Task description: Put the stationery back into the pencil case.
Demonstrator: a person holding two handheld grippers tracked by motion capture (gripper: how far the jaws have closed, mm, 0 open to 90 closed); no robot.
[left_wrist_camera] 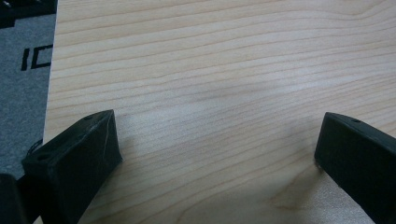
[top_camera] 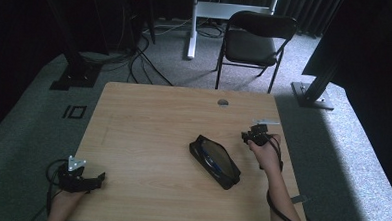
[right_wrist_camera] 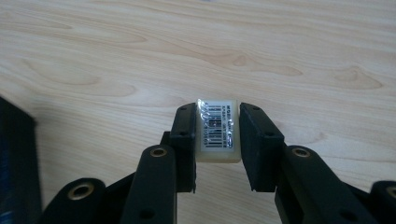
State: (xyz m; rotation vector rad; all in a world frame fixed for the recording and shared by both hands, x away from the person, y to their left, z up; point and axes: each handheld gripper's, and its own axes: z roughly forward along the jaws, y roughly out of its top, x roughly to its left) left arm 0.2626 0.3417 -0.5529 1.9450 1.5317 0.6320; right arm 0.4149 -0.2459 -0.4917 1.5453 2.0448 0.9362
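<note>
Right gripper (right_wrist_camera: 217,140) is seen clamped on a small white eraser (right_wrist_camera: 217,133) with a barcode label, which is held between its two pads above the wooden table (top_camera: 148,123). Just beside it, toward the middle of the table, a black pencil case (top_camera: 215,161) is laid open. Left gripper (left_wrist_camera: 215,154) is rested at the near left corner, its jaws spread wide over bare wood.

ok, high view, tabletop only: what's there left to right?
left gripper → black case → right gripper, shut on a small white block with a barcode label.
</note>
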